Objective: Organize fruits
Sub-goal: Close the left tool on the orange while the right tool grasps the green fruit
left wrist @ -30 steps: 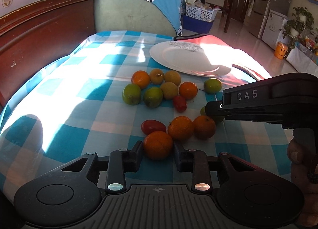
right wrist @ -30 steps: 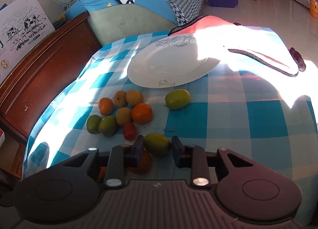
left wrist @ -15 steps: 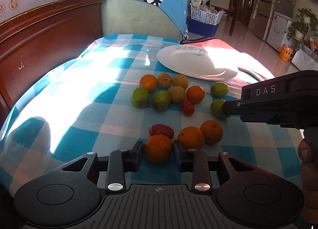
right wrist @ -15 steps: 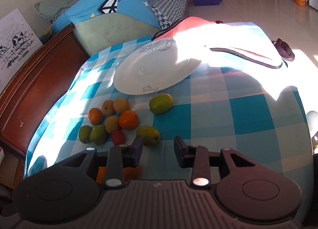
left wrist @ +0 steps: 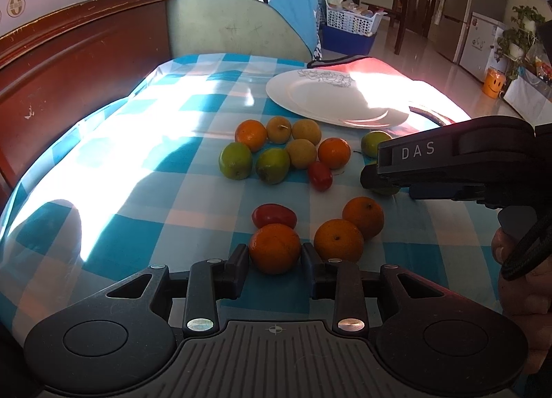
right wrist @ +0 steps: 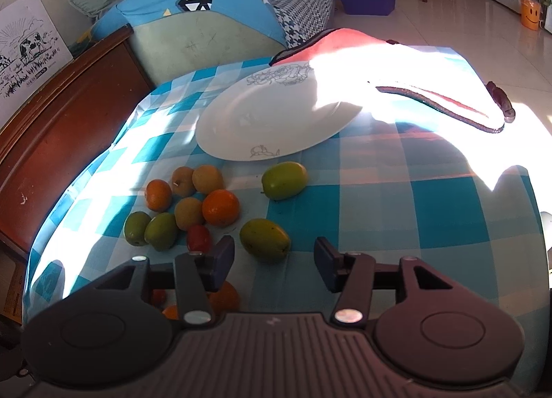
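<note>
My left gripper is shut on an orange just above the checked cloth. Two more oranges and a red fruit lie right beyond it. A cluster of several green, tan and orange fruits lies farther on, before the empty white plate. My right gripper is open and empty; a green mango lies on the cloth just ahead of its left finger. Another green fruit lies near the plate. The right gripper also shows in the left wrist view.
A red cloth lies in bright sun at the table's far right. A dark wooden bench runs along the left side, with a blue and green cushion beyond the far edge.
My right gripper has opened, let go of the green mango and pulled back; the mango now lies on the cloth. My left gripper keeps hold of its orange and has risen a little.
</note>
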The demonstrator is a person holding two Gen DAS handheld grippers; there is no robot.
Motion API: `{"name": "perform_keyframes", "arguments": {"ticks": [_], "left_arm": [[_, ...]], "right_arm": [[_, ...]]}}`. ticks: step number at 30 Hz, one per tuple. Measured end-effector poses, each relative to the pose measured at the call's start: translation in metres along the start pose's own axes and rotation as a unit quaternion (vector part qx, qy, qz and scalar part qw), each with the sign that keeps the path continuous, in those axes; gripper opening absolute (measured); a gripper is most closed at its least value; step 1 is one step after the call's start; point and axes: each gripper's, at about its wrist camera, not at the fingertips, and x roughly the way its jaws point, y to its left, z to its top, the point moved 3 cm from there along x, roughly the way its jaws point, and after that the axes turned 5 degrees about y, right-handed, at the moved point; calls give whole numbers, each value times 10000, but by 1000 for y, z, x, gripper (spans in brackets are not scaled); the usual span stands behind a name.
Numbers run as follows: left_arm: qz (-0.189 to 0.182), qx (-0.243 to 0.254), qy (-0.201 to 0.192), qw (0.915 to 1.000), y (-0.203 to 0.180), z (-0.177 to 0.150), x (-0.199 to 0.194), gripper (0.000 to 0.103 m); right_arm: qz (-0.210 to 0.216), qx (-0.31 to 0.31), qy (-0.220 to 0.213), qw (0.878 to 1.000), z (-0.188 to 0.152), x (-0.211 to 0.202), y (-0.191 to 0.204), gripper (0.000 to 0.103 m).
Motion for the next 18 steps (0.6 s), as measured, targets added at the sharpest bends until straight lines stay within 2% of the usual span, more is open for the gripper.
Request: {"name": "perform_keyframes", "arguments": {"ticks": [2,4,7,13,16,18], "left_arm": [[-20,-18,-1,10000,0,0,0,29],[-41,-53,13,10000,1,0,0,29],[-57,-102,39,9999,1,1,-1,29],[-44,-88,-43,9999,-2,5,-4,29],[-51,-87,-56,9999,-2,6,-5,29],[-64,-122,-49,9999,-1,6,-5,29]], "right_arm": [[-43,-186,-6,9998,-1,1,4,37],[-13,-271,-11,9996,-2,0,6,31],[33,-286,-19,9996,-3,-2,7,28],[155,-369,-108,9991,0,-11,11,10],[198,-274,-56,9994,1,-10,8,10],[250,-222,-25,9994,0,-10,6,13]]}}
